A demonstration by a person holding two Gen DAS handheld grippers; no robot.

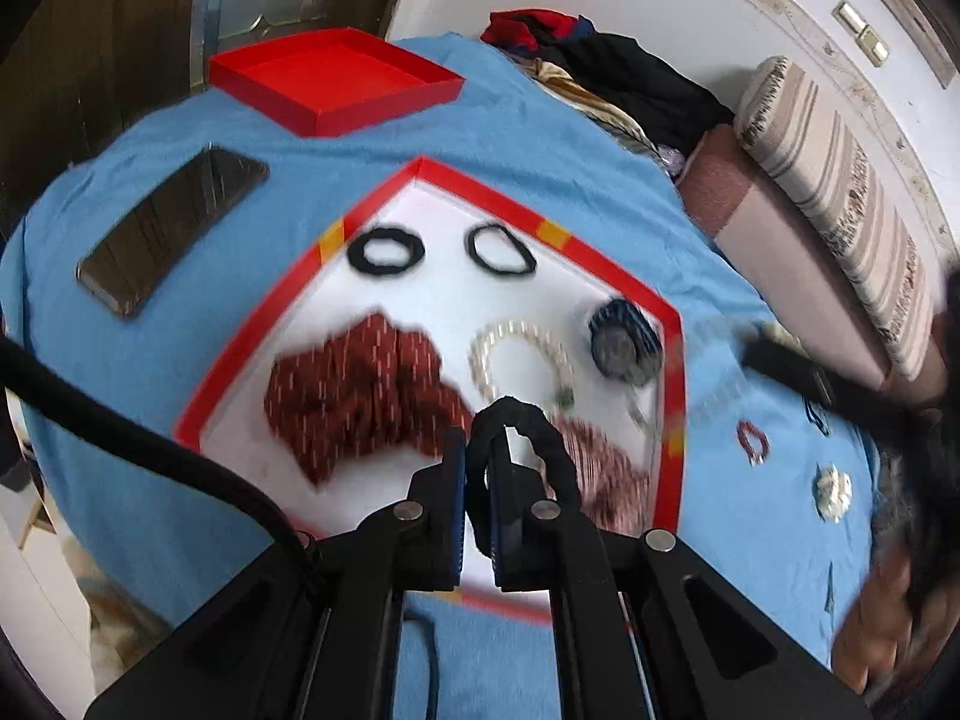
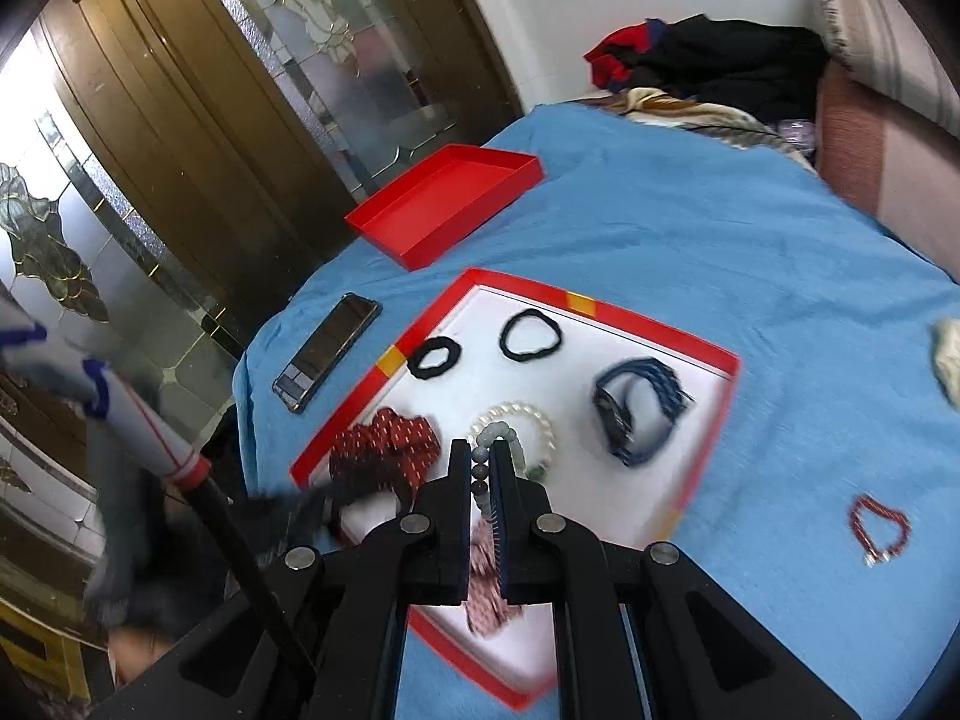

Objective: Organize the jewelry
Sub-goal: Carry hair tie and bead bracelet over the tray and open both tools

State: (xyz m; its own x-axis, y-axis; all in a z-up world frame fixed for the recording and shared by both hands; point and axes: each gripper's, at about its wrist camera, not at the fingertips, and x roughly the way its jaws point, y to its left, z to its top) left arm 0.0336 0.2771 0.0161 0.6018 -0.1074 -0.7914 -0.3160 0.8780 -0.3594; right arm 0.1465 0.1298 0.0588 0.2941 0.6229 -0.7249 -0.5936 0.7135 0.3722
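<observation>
A red-rimmed white tray (image 1: 606, 267) (image 2: 660, 327) lies on the blue cloth. In it are two black hair ties (image 1: 387, 252) (image 2: 531, 333), a dark red scrunchie (image 1: 360, 390) (image 2: 384, 441), a pearl bracelet (image 1: 522, 348) (image 2: 528, 414), a blue watch (image 1: 624, 345) (image 2: 642, 414) and a pink scrunchie (image 1: 606, 468) (image 2: 489, 594). My left gripper (image 1: 477, 462) is shut on a black hair tie (image 1: 540, 438) above the tray. My right gripper (image 2: 480, 468) is shut on a pale green bead bracelet (image 2: 498, 438) above the tray.
An empty red box lid (image 1: 336, 81) (image 2: 447, 204) and a phone (image 1: 171, 228) (image 2: 327, 351) lie beyond the tray. A red bead bracelet (image 1: 753, 441) (image 2: 879, 531) and a white scrunchie (image 1: 834, 489) (image 2: 948, 360) lie on the cloth to the right. Clothes (image 2: 708, 60) are piled at the back.
</observation>
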